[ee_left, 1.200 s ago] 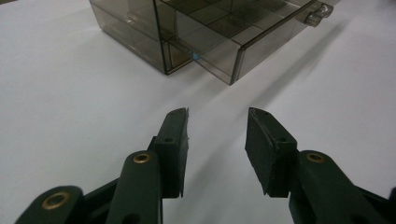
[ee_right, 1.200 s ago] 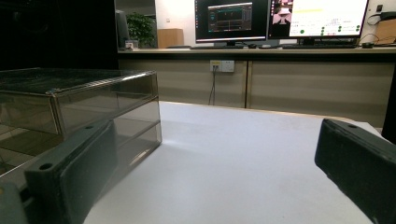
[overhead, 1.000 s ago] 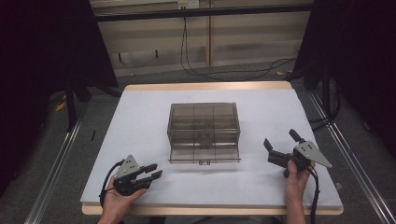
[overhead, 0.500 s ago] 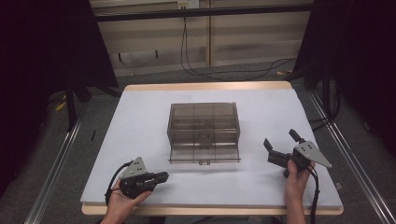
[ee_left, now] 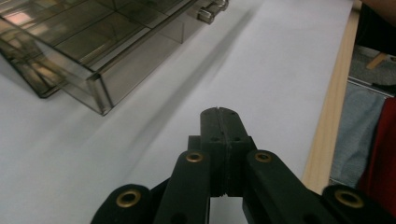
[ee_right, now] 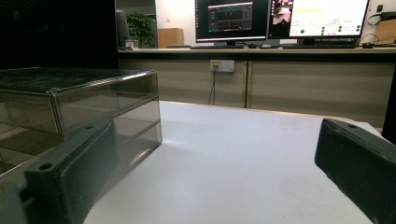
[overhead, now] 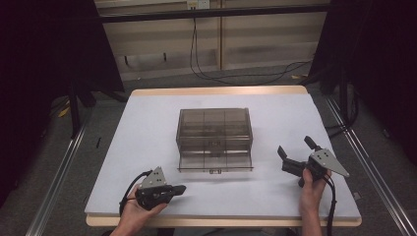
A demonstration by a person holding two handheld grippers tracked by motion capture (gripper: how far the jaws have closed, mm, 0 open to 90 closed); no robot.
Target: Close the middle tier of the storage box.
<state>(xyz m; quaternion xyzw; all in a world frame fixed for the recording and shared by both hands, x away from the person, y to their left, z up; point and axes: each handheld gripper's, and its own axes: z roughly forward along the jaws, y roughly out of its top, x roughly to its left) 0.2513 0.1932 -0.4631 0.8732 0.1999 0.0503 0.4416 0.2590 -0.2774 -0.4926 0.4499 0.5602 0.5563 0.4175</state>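
Fingers first: on my left gripper (ee_left: 218,114) the jaws have just been closing and now meet flat, nothing between them, tips over bare white table (overhead: 147,147) near its front edge. On my right gripper (overhead: 294,152) the jaws stand wide and empty, both pads seen apart in the right gripper view, aimed toward the box from its right side.

Between the two sits the smoky clear drawer box (overhead: 214,129) at the table's middle, its lower drawer (overhead: 215,160) pulled out toward me, a small handle (ee_left: 211,10) at the front lip. Neither gripper touches it. I judge this the approach step — hands parked either side. Next move, as I read it, calls for bringing one gripper to the drawer front squarely, without shoving the light box — perhaps steadying it with the other.
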